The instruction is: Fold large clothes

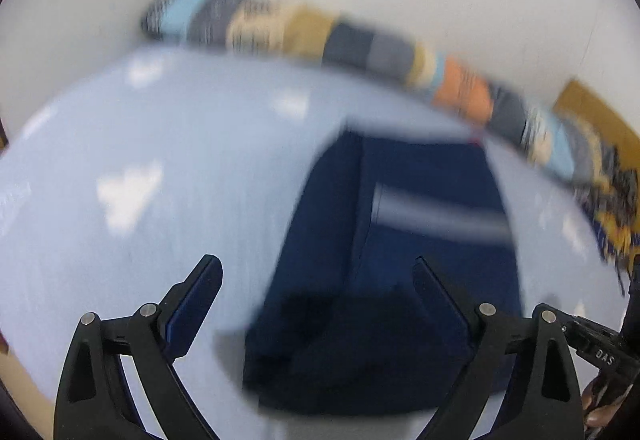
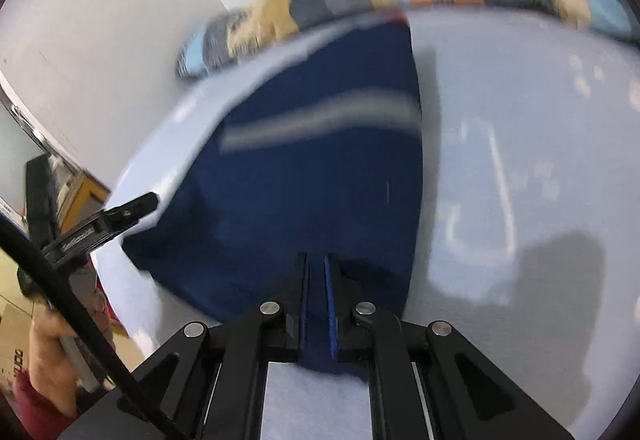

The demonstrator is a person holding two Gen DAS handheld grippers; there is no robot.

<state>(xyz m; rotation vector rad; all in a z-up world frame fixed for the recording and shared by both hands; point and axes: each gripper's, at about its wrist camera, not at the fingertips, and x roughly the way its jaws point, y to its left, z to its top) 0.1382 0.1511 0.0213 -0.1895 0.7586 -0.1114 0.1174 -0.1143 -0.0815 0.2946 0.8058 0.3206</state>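
Navy garment [image 2: 312, 168] with pale stripe lies partly folded on light blue bed sheet [image 1: 160, 168]. Right gripper [image 2: 317, 304] fingers pinched on near hem. Left gripper [image 1: 316, 280] fingers wide, empty, above cloth. Soft, limp, light; likely best held at corners or hem.

Both wrist views angled down, close over same navy garment [image 1: 400, 240], opposite sides.

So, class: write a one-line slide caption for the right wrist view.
Right gripper shut on the near edge of a navy garment spread on a pale blue surface.
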